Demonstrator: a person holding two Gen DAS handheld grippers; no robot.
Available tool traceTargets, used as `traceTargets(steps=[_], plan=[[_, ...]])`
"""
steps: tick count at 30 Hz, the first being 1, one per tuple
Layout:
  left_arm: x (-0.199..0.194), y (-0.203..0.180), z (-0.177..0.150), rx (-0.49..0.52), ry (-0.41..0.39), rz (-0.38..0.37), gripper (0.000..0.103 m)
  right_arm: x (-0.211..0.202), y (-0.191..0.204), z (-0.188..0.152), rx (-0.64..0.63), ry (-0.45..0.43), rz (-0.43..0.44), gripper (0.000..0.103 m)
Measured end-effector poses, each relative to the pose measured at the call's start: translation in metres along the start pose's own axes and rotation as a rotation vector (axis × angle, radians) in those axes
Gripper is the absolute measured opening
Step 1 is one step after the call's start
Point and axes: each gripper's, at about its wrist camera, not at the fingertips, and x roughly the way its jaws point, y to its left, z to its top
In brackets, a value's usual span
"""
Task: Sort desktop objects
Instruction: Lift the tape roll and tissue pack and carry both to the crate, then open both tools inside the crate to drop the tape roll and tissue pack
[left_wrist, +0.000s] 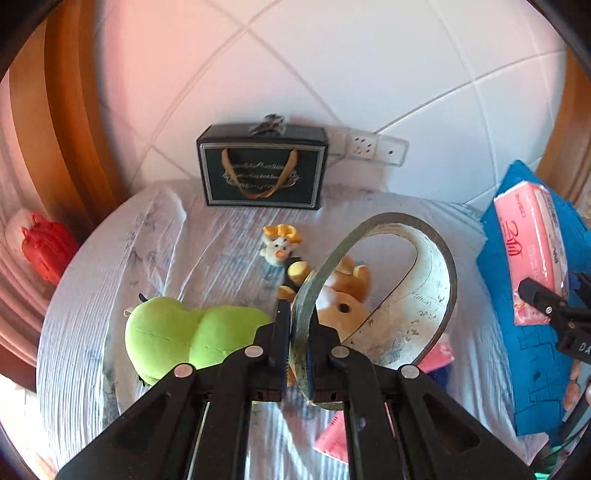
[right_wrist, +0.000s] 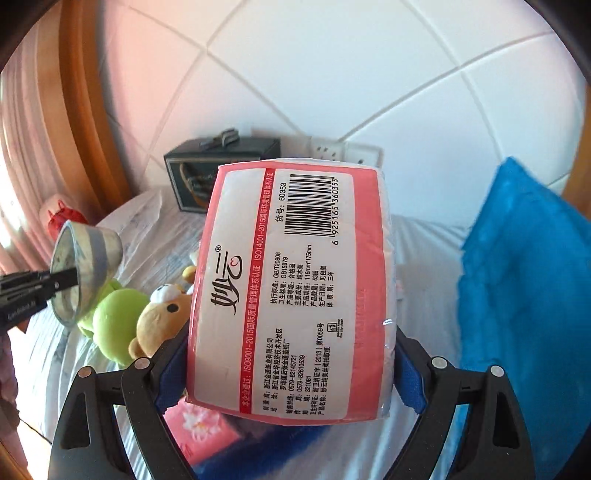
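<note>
Left wrist view: left tongs (left_wrist: 298, 321) at lower centre, clenched on the wall of a grey tape roll (left_wrist: 373, 295) that stands raised above the cloth-covered bench (left_wrist: 92, 295). Green plush (left_wrist: 184, 332) lies at lower left of the tongs; a brown bear plush (left_wrist: 347, 295) shows through the roll's ring; a small duck plush (left_wrist: 279, 245) sits at centre. Dark gift box (left_wrist: 262, 170) with gold handles stands at the back against the tiled wall. Right edge: right tongs (left_wrist: 546, 302) with a pink tissue pack (left_wrist: 532, 251) in front of a blue cloth (left_wrist: 517, 350). Right wrist view: right tongs (right_wrist: 291, 369) spread wide and grasping the tissue pack (right_wrist: 291, 288) by its sides, label and barcode facing the camera, filling the centre. Left tongs (right_wrist: 62, 280) at the left edge holding the tape roll (right_wrist: 86, 269) above the green plush (right_wrist: 110, 321) and bear plush (right_wrist: 162, 317). Blue cloth (right_wrist: 517, 277) at right; gift box (right_wrist: 192, 173) behind the pack; a second pink pack (right_wrist: 199, 432) lies at the bottom.
</note>
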Motion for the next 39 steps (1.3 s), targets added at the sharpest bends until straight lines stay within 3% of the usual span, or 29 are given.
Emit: traceTargets(steps=[11, 21, 29, 34, 39], plan=[[-0.077, -0.108, -0.011, 0.118, -0.142, -0.146, 0.007, -0.154, -0.038, -0.034, 0.069, -0.213, -0.135, 0.091], [-0.121, -0.242, -0.014, 0.245, -0.222, -0.329, 0.007, -0.27, -0.123, -0.086, 0.185, -0.372, -0.316, 0.091], [-0.166, -0.361, -0.025, 0.35, -0.283, -0.463, 0.007, -0.327, -0.207, -0.143, 0.289, -0.394, -0.482, 0.091], [-0.183, -0.43, -0.039, 0.418, -0.27, -0.508, 0.007, -0.324, -0.255, -0.169, 0.312, -0.362, -0.552, 0.091], [-0.182, -0.473, -0.055, 0.475, -0.232, -0.515, 0.007, -0.31, -0.299, -0.187, 0.34, -0.333, -0.576, 0.091]])
